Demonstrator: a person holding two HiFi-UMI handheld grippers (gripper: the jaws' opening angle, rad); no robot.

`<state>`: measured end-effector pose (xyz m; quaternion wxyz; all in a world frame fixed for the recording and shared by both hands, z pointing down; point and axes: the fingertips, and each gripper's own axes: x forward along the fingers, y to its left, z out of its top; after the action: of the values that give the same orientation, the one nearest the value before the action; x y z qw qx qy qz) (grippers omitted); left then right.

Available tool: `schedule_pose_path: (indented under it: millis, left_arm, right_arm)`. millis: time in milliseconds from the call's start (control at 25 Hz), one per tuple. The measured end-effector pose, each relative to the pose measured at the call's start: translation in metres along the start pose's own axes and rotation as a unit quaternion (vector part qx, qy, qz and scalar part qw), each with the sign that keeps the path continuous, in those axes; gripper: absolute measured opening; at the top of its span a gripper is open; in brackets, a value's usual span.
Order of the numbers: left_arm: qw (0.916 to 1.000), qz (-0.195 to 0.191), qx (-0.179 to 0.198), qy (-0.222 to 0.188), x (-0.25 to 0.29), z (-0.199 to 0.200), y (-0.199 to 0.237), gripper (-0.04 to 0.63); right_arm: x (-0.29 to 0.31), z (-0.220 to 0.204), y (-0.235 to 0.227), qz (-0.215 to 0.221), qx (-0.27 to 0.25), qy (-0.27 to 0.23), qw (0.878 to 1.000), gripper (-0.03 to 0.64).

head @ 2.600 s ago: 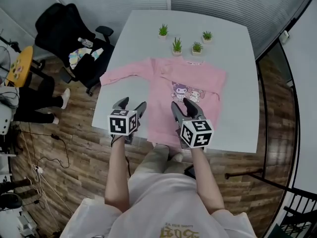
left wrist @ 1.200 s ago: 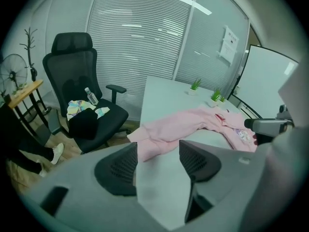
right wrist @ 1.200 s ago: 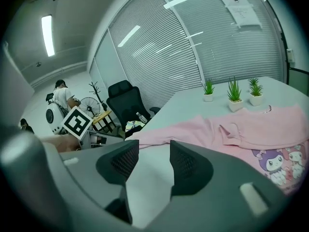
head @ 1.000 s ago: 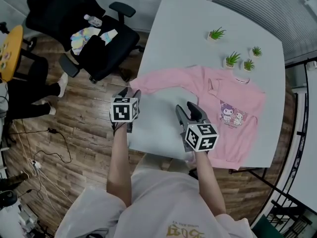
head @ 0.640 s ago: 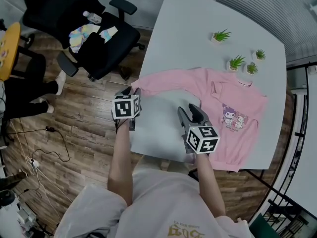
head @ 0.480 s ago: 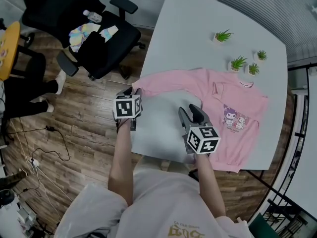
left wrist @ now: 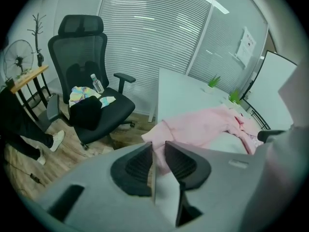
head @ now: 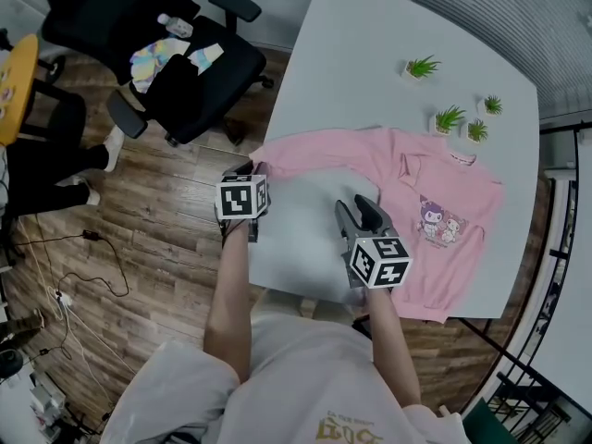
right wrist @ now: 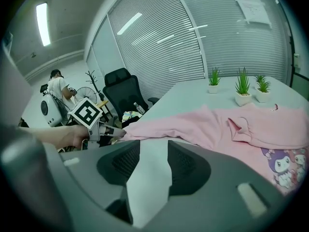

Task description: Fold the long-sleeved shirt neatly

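Jaws of the left gripper (head: 252, 168) have just been closing and now pinch the cuff of the sleeve (head: 314, 154), right at the left edge of the tabletop (head: 370, 35). The pink shirt (head: 444, 202) lies flat, print up, reaching toward the right edge. The right gripper (head: 359, 207) hovers over bare tabletop near the front edge, jaws spread, nothing between them. Three small potted plants (head: 450, 118) stand beyond the collar
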<state>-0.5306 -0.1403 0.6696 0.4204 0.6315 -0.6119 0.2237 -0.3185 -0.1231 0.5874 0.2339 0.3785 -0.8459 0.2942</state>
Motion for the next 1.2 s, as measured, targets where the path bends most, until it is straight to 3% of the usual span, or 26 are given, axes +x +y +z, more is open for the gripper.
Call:
schedule_pose_path:
  millis: [320, 720, 1040, 1200]
  left_arm:
    - [0.9998, 0.01, 0.012, -0.013, -0.012, 0.005, 0.0, 0.044]
    - [0.9981, 0.017, 0.038, -0.046, -0.044, 0.023, -0.003, 0.037]
    - [0.9925, 0.014, 0.086, -0.085, -0.068, 0.04, -0.01, 0.037]
    - [0.9851, 0.005, 0.126, -0.117, -0.083, 0.053, -0.018, 0.035]
  right_arm:
    - [-0.009, 0.003, -0.002, -0.001, 0.005, -0.011, 1.0, 0.184]
    - [-0.03, 0.016, -0.002, 0.002, 0.005, -0.036, 0.999, 0.179]
    - [-0.047, 0.03, -0.002, 0.002, 0.001, -0.06, 0.998, 0.179]
    - [-0.056, 0.035, -0.002, 0.004, 0.005, -0.073, 0.997, 0.179]
